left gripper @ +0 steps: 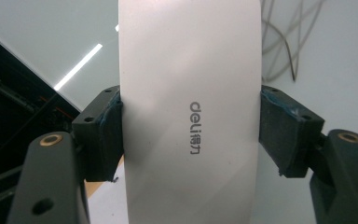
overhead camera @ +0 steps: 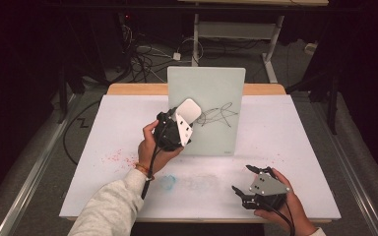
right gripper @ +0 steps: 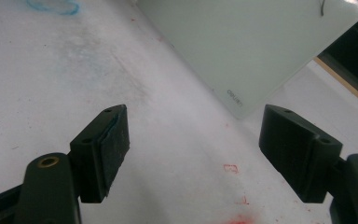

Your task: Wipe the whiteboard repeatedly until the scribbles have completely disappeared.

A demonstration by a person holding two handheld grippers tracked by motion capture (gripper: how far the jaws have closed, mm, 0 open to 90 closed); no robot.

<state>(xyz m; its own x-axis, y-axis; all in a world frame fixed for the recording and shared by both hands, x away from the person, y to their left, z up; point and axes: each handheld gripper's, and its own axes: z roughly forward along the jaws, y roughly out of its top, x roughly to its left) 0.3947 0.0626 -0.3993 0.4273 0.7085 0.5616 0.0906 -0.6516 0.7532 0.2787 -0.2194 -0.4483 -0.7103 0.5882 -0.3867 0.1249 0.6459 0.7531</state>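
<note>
Eraser (left gripper: 191, 112) (gripper-held) beside scribble (overhead camera: 218, 117).

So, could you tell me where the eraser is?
The white eraser is clamped in the left gripper, against the glass board, just left of the scribble.

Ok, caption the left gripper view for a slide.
Left tongs clamp a white eraser in front of the scribbled glass board.

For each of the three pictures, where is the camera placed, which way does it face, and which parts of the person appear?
High view: above the table's near side, facing forward and down; forearms, left gripper, right gripper.
Left gripper view: on that gripper, facing the white eraser clamped in its jaws.
Right gripper view: on that gripper, facing the table through open jaws.
All three views share the whiteboard.
</note>
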